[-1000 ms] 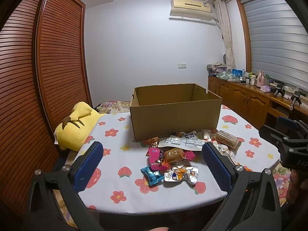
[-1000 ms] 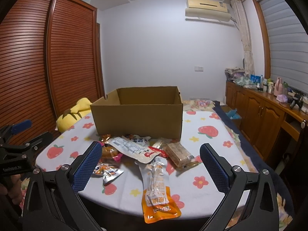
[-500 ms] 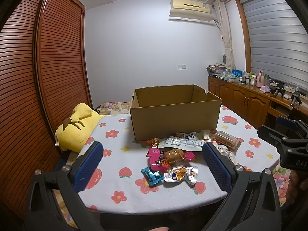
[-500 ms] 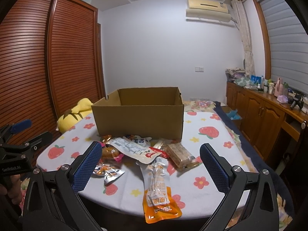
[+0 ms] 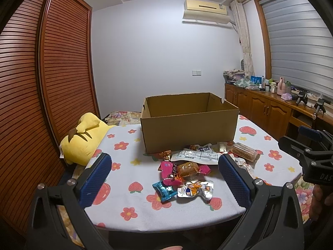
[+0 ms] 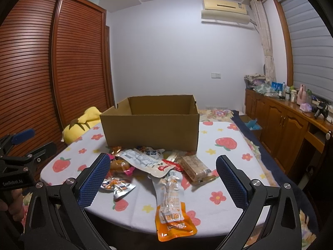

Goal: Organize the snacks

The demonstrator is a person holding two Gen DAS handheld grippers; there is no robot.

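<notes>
Nothing has shifted over the last second: left gripper (image 5: 164, 175) and right gripper (image 6: 163, 177) still hover, fingers spread and empty, off the table's (image 5: 124, 187) near edge, snacks (image 5: 183, 173) unsorted before the cardboard box (image 5: 189, 129).

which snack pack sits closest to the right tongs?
The long clear pouch with the orange bottom: it lies nearest the table edge, between the open right tongs, ahead of the other packs.

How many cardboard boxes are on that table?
1. The box stands open at the middle of the table, just behind the snack pile. No other box shows; its inside is mostly hidden.
</notes>
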